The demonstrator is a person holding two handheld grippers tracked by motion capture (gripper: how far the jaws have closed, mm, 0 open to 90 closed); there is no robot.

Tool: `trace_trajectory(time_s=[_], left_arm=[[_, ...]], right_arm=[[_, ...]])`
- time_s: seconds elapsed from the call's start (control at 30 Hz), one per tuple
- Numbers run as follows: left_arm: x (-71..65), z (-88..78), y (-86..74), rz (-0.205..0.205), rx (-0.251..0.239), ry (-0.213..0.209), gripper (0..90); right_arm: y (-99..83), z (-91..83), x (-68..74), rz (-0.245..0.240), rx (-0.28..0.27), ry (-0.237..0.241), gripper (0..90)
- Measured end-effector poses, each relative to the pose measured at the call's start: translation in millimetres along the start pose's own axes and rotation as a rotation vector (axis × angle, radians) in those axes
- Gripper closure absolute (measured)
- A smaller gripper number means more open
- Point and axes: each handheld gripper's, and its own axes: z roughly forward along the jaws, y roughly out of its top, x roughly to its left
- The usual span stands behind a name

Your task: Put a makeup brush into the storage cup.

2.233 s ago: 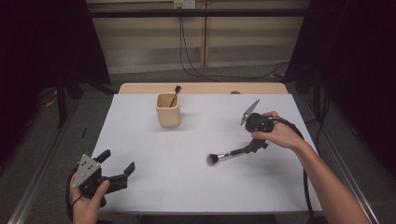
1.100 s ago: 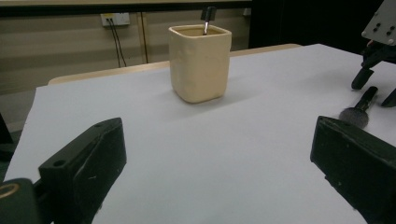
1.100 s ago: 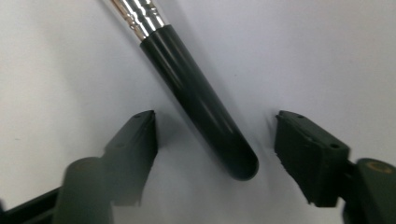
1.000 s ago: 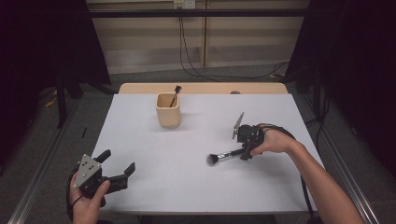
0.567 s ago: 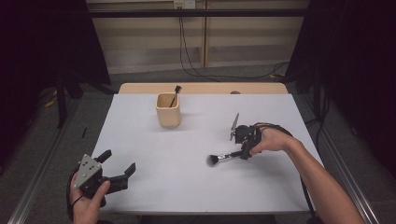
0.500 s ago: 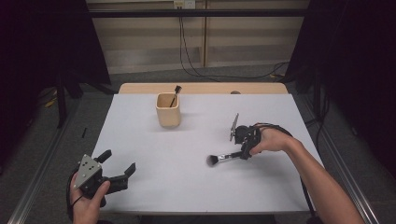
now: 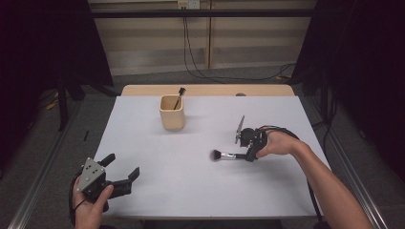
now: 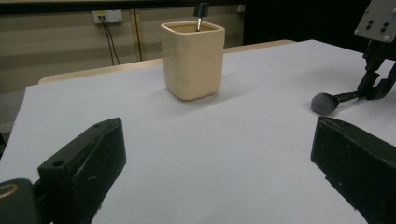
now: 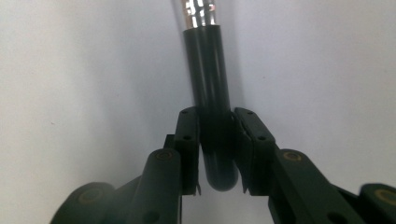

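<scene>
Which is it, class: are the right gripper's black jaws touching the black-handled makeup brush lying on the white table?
Touching. In the right gripper view, the right gripper has just been closing; both pads press the black-handled makeup brush.

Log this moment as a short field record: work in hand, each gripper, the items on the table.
work: picking up a makeup brush lying on the white table
right gripper: jaws have just been closing, pads now on both sides of the brush's black handle, near its end
left gripper: open, nothing between the jaws, held at the table's near left corner
cup: beige, upright, far side
second brush: standing in the cup
</scene>
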Motion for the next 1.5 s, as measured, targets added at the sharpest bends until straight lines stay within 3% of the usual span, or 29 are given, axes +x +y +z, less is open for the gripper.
trace_trajectory(time_s=[0.47,0.67,0.87,0.93,1.07,1.43,1.5], left_arm=[[0.5,0.6,0.0,0.001,0.000,0.001,3.3],[0.2,0.5,-0.1,0.001,0.002,0.000,3.3],[0.2,0.4,0.1,0.001,0.000,0.004,3.3],[0.2,0.1,0.1,0.001,0.000,0.005,3.3],[1.0,-0.5,-0.2,-0.004,-0.003,0.007,3.3],[0.0,0.0,0.2,0.003,0.000,0.003,3.3],[0.6,0.4,0.0,0.005,0.002,0.006,3.3]], right_arm=[[-1.8,-0.9,0.8,0.018,-0.009,0.005,75.6],[-7.3,-1.7,0.8,0.040,-0.058,-0.001,75.6],[-11.6,-8.4,4.4,0.034,-0.124,-0.004,75.7],[-13.2,-10.7,4.8,0.056,-0.140,-0.008,75.7],[-18.5,-16.4,6.3,0.069,-0.221,-0.042,75.7],[-38.9,-22.9,7.0,0.202,-0.416,-0.082,75.7],[-41.3,-23.2,7.8,0.221,-0.449,-0.111,75.7]])
